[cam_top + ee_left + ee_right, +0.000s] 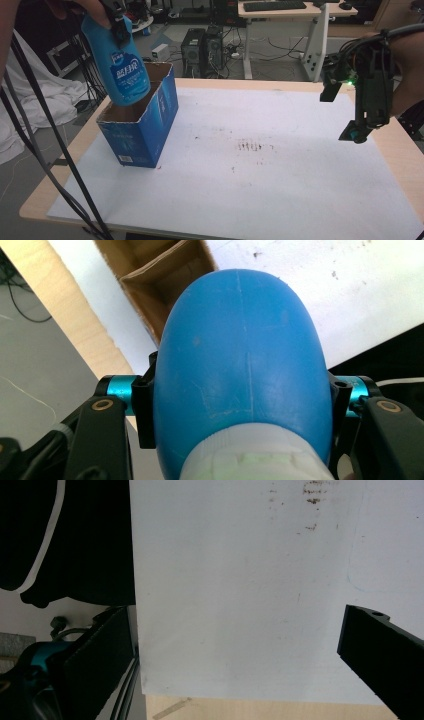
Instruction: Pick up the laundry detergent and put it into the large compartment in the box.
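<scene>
High view: left gripper [116, 22] at approx 10 o'clock holds a blue plastic bottle w/ printed label [120, 65], base down, tilted, its bottom at the mouth of an open blue cardboard box w/ brown inside [145, 127]. Box stands on the white sheet covering the wooden surface [280, 170]. Right gripper [362, 95] hangs at approx 3 o'clock, well apart, above the sheet, holding nothing.

Left gripper view: jaws closed on the bottle's [240, 370] shoulder, one each side; white cap toward 6 o'clock, box opening [160, 275] beyond at 11.

Right gripper view: jaws spread wide, nothing between; white sheet [240, 590] under them, brown specks toward 1 o'clock.

Step, prob.: putting bottle into box. Next move likely calls for straightening bottle over the opening, lowering w/o catching the rim, then releasing.
</scene>
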`<act>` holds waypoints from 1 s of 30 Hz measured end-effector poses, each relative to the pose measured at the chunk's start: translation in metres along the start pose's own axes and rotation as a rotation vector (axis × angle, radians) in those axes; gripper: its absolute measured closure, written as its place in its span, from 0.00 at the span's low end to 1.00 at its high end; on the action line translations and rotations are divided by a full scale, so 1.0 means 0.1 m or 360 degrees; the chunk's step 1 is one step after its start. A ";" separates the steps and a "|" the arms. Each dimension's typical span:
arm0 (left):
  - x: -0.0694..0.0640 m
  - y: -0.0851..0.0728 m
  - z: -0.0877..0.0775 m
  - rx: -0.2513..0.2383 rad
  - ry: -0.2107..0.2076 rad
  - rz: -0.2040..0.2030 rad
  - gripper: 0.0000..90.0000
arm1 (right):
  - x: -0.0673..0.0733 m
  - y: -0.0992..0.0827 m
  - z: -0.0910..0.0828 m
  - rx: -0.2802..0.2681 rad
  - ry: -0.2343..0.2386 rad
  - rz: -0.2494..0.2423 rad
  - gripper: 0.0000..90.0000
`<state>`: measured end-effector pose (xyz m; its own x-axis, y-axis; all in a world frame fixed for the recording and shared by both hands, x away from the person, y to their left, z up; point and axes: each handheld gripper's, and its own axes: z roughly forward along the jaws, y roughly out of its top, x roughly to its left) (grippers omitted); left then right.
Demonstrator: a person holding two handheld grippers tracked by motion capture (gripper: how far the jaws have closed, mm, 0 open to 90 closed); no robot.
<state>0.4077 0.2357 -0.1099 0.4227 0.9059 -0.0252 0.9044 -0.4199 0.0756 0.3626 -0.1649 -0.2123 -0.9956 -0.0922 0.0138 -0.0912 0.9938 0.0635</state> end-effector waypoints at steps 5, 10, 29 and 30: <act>0.08 0.00 0.07 0.0007 -0.0007 -0.0074 0.42 | -0.01 0.02 0.01 0.0009 0.0005 0.0012 0.01; 0.15 0.02 0.20 0.0025 -0.0006 -0.0134 0.42 | -0.02 0.03 0.02 0.0013 0.0010 0.0024 0.01; 0.23 0.09 0.93 0.0079 -0.0038 -0.0045 0.42 | -0.07 0.07 0.04 0.0009 0.0008 0.0015 0.01; 0.23 0.10 0.98 0.0084 -0.0037 -0.0036 0.42 | -0.07 0.07 0.03 0.0005 0.0008 0.0014 0.01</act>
<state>0.4317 0.2471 -0.2070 0.4031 0.9138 -0.0495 0.9152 -0.4025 0.0220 0.3693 -0.1575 -0.2154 -0.9963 -0.0840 0.0196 -0.0827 0.9948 0.0601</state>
